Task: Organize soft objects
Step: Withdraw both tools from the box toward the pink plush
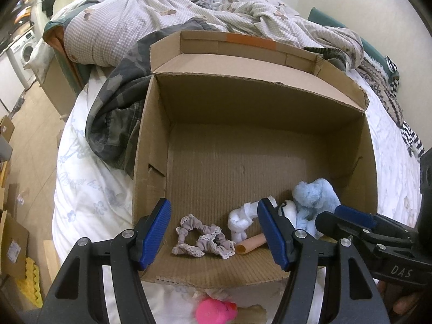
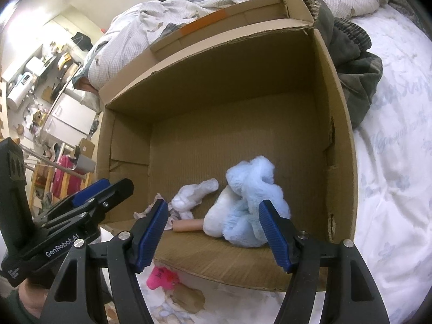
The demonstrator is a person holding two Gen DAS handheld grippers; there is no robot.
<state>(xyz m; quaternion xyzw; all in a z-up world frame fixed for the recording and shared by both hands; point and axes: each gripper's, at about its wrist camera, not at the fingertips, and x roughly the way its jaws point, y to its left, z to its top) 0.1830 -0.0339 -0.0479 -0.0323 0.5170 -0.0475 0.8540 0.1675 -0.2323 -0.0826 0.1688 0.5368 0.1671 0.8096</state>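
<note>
An open cardboard box [image 1: 270, 100] [image 2: 229, 62] stands on the bed. Inside near its front wall lie a grey lace scrunchie [image 1: 202, 240], a white knotted sock [image 1: 243, 220] [image 2: 189, 197], a small tan tube [image 1: 251, 245] [image 2: 187, 225] and a light blue plush toy [image 1: 314, 199] [image 2: 248, 202]. My left gripper [image 1: 213, 235] is open and empty above the scrunchie. My right gripper [image 2: 213, 235] is open and empty over the blue plush. A pink soft toy [image 1: 213, 309] [image 2: 162, 278] lies on the bed in front of the box.
A camouflage garment [image 1: 118, 108] [image 2: 359, 73] lies against the box's side. A crumpled checked duvet [image 1: 151, 19] is piled behind it. A white printed bed sheet [image 2: 391, 175] [image 1: 86, 178] surrounds the box. The room floor with boxes [image 1: 13, 232] is at the left.
</note>
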